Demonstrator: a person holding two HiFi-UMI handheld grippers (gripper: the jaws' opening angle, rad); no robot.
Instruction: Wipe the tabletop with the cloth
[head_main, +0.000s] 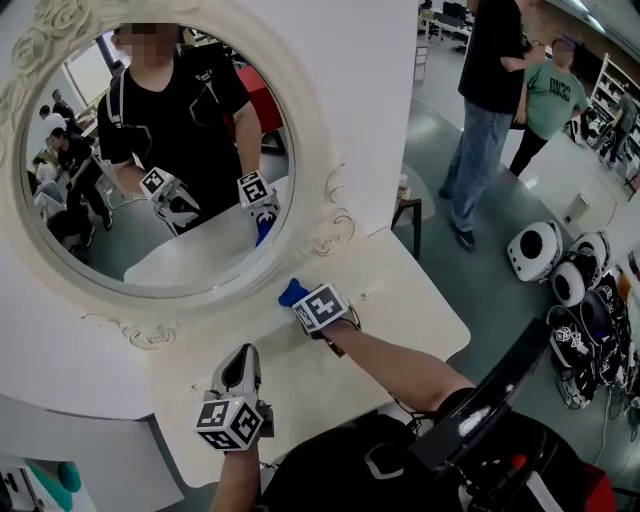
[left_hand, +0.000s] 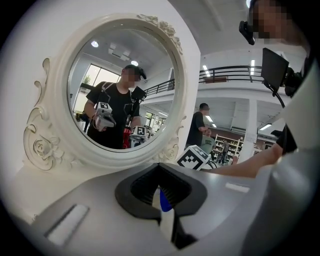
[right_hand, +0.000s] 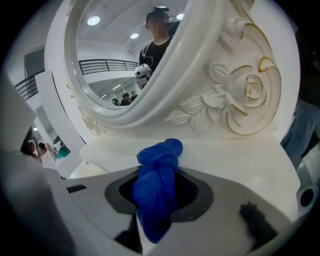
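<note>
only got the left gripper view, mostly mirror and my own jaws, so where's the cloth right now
observer: The right gripper has it. The blue cloth is bunched between its jaws.
operator: is it down on the table
observer: In the head view the cloth is at the tabletop, just below the lower right rim of the mirror. I can't tell whether it presses down.
operator: where's my gripper next to that
observer: The left gripper is nearer the person and to the left, apart from the cloth.
</note>
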